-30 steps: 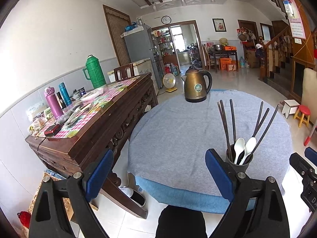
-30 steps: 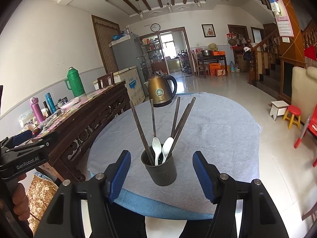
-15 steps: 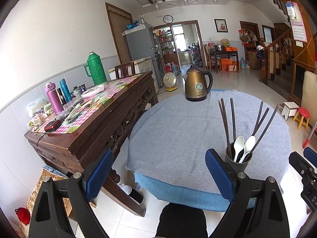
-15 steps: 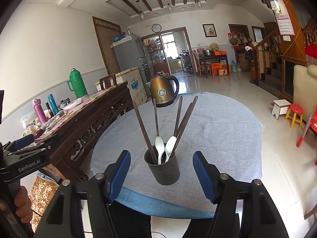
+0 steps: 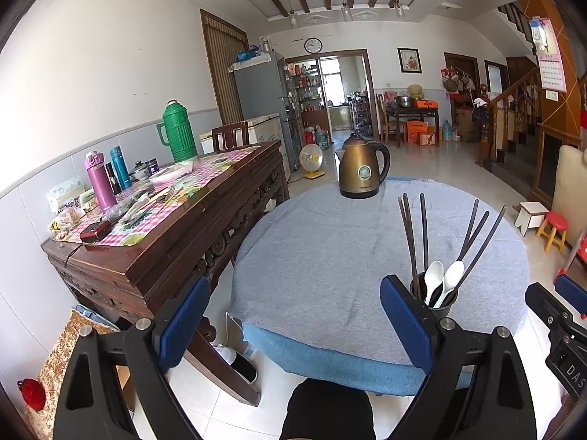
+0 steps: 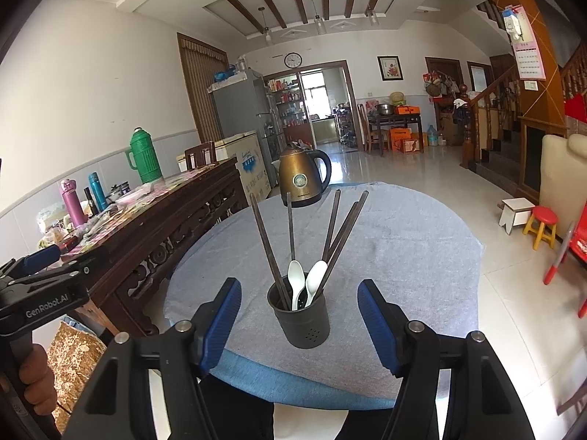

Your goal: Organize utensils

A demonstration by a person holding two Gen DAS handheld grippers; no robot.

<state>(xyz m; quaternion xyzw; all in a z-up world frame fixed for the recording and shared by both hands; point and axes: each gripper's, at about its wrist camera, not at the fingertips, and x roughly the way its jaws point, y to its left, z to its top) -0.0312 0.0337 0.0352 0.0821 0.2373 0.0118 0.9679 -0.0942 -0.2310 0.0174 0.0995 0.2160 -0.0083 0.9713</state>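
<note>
both wide apart, left gripper (image 5: pixel 293 315) and right gripper (image 6: pixel 299 324) hold nothing.

We hold our left gripper (image 5: pixel 293 315) level and facing forward, its two blue-padded fingers (image 5: pixel 185 317) spread wide with nothing between them. Our right gripper (image 6: pixel 299 324) sits the same way, jaws wide apart and empty, blue pads (image 6: pixel 378 330) facing each other. In the right wrist view our left hand (image 6: pixel 36 374) wraps the handle of the left tool at the lower left edge. In the left wrist view the right tool's black body shows at the right edge.
</note>
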